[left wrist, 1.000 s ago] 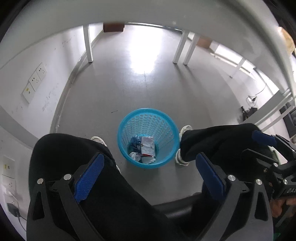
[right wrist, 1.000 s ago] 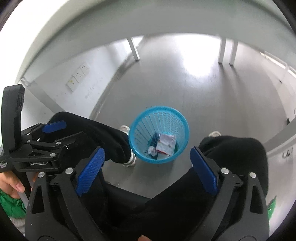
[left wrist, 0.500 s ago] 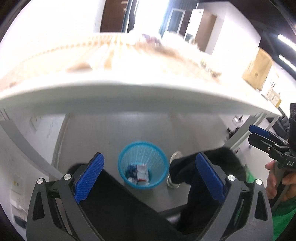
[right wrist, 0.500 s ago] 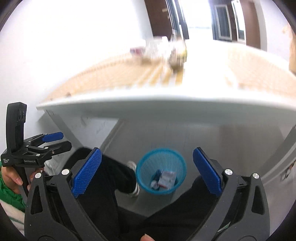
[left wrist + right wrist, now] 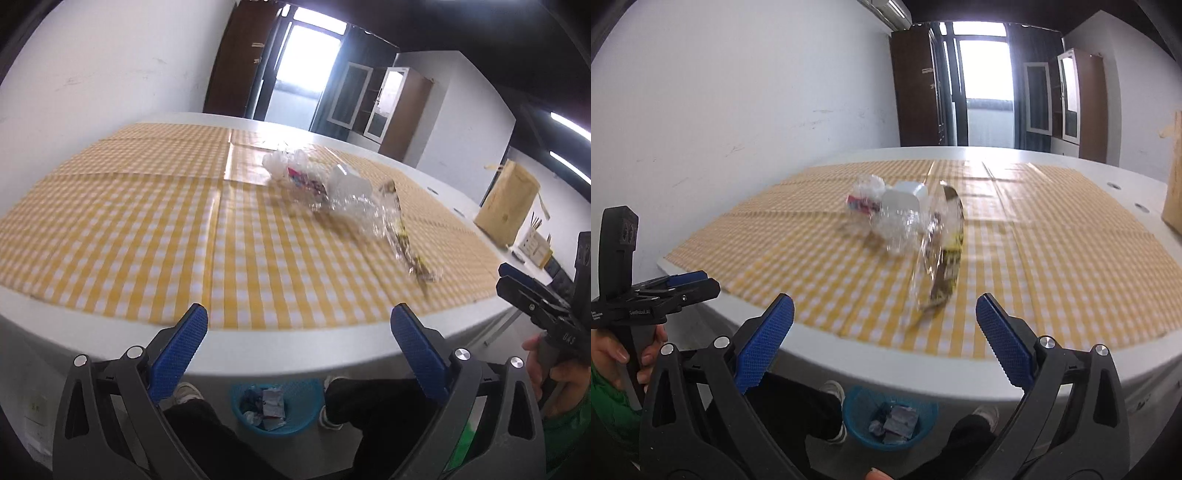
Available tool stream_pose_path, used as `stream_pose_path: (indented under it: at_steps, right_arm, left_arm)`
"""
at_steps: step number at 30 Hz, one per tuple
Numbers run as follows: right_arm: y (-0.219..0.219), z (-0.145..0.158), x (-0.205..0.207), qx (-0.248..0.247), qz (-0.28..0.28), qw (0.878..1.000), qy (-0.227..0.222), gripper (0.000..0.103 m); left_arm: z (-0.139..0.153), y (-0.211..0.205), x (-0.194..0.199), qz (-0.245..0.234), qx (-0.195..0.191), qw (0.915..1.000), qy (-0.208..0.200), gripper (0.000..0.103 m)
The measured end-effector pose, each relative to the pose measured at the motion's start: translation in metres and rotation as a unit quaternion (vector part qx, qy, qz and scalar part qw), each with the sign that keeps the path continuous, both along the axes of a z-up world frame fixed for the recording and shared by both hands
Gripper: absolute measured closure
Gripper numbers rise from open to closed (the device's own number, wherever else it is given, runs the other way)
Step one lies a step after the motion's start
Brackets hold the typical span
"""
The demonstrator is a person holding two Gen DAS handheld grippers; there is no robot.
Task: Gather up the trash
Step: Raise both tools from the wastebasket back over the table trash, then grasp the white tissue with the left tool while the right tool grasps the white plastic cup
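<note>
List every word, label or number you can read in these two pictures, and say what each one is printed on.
"GenRobot.AI": on the side of the left gripper, seen in the right wrist view; smaller print beside it is unreadable.
"DAS": on the side of the right gripper, seen in the left wrist view; possibly cut off.
Print on the wrappers and the red label on the table: too blurred to read.

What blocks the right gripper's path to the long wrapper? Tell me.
Nothing visible does. Only bare checked tablecloth lies between the open right gripper and the long wrapper, the nearest piece of the trash pile.
</note>
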State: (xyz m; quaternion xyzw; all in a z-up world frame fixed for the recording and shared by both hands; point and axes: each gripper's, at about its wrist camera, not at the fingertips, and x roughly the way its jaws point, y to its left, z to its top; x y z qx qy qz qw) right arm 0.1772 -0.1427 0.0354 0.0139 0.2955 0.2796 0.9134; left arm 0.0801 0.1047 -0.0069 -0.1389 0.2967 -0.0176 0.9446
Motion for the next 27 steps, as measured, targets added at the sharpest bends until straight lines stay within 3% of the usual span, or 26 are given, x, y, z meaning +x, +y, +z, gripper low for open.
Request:
stream_pose_path:
  at_steps: [6, 15, 27]
  right_arm:
    - [0.019, 0.015, 0.040, -0.011, 0.005, 1.000, 0.000, 0.012]
    - [0.044, 0.018, 0.093, -0.027, 0.022, 0.999, 0.013, 0.018]
    - [0.077, 0.009, 0.153, -0.054, 0.035, 0.997, 0.037, 0.036]
  left_arm:
    - [0.018, 0.009, 0.030, -0.001, -0.005, 1.0000, -0.007, 0.006]
    - [0.051, 0.020, 0.081, -0.028, 0.032, 0.9991, -0.009, 0.007]
    - [0.055, 0.027, 0.147, -0.039, 0.085, 0.9954, 0.020, 0.015]
